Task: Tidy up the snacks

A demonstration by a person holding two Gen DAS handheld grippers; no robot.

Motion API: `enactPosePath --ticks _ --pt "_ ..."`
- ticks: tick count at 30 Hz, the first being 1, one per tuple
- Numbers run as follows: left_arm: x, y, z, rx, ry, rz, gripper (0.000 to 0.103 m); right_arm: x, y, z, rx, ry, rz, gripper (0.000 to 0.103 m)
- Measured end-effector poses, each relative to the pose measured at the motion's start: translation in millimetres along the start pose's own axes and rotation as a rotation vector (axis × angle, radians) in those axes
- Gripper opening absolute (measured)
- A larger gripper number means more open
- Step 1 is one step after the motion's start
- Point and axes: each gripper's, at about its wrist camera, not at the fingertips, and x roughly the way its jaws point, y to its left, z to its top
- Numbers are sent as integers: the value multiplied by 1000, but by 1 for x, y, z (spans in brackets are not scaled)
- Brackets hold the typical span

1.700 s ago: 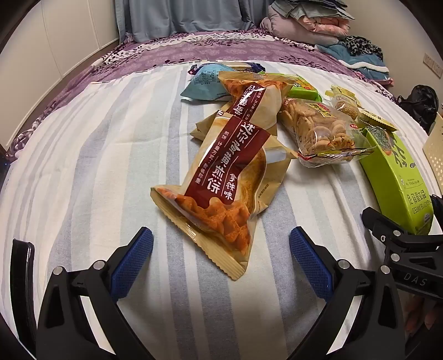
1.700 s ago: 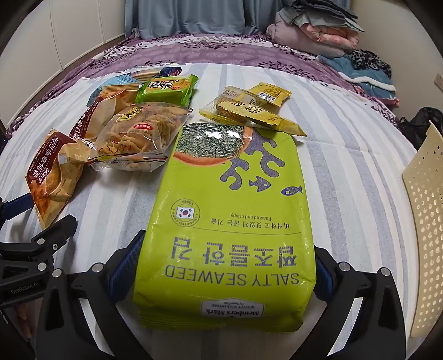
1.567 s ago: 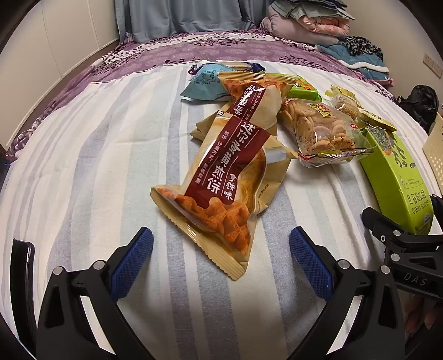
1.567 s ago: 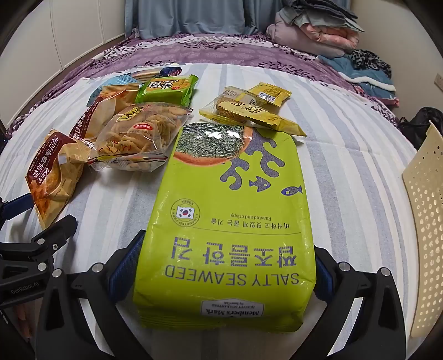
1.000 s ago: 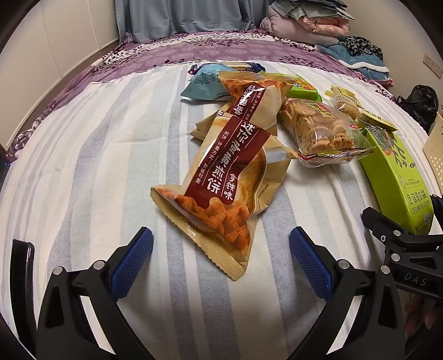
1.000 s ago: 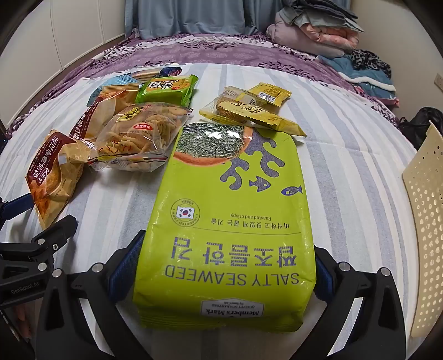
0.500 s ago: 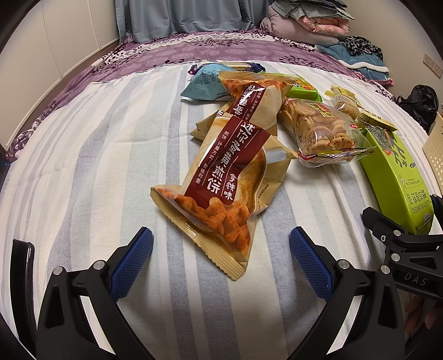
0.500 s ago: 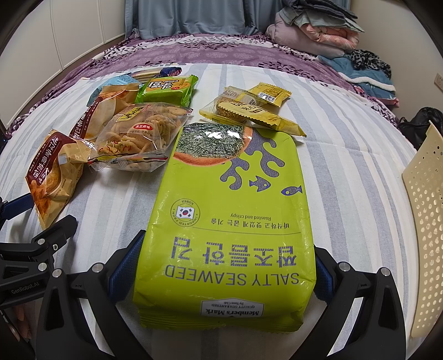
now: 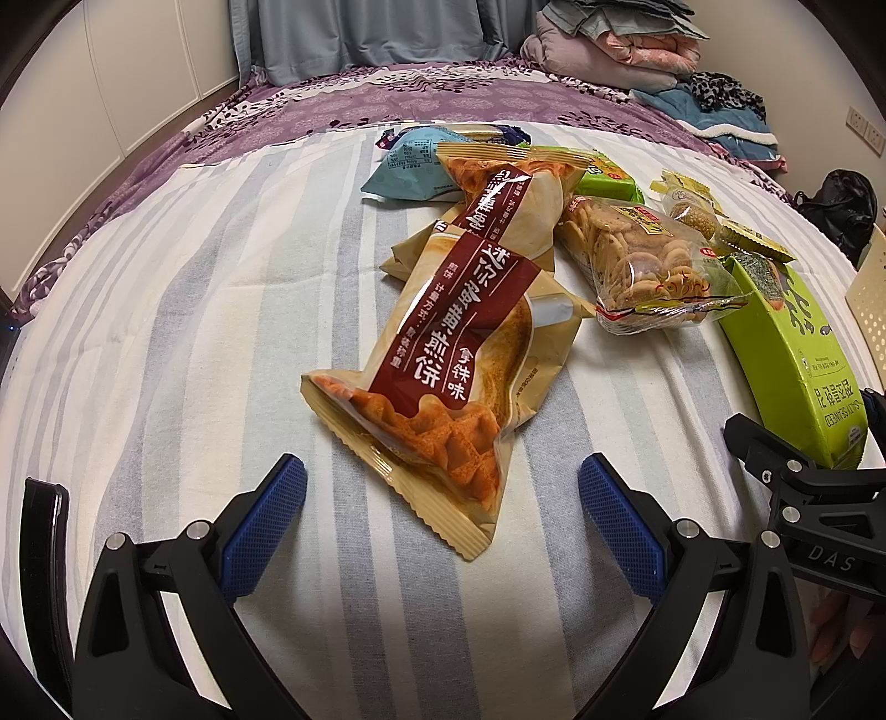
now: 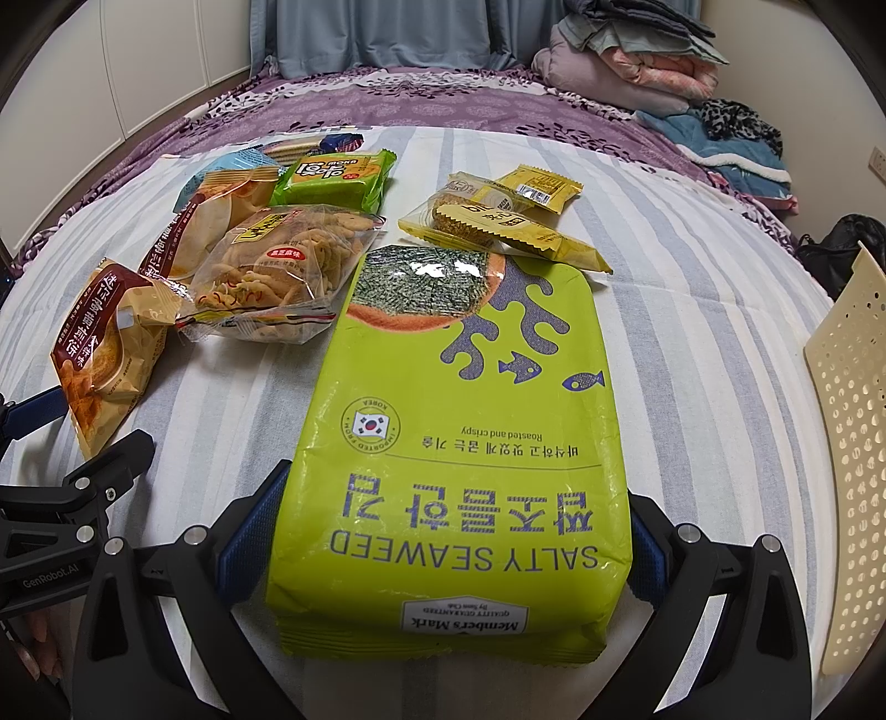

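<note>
Right gripper (image 10: 451, 548) jaws spread wide, flanking the near end of the seaweed pack (image 10: 459, 421); grip not confirmable. Left gripper (image 9: 440, 518) wide open, empty. Striped bedspread (image 9: 166, 332), purple bedding behind. No change from earlier frames. Pack near bed's right edge, long axis pointing toward the curtain (image 10: 376, 33).

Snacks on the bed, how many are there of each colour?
Green packs: 2
Brown bags: 2
Yellow packets: 3
Clear bag: 1
Blue packs: 2
Total: 10
</note>
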Motion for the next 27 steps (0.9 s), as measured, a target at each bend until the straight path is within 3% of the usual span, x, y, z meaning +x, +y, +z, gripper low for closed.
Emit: enactPosePath --ticks 27 --pt "0 0 0 1 1 1 101 1 0 2 -1 6 0 98"
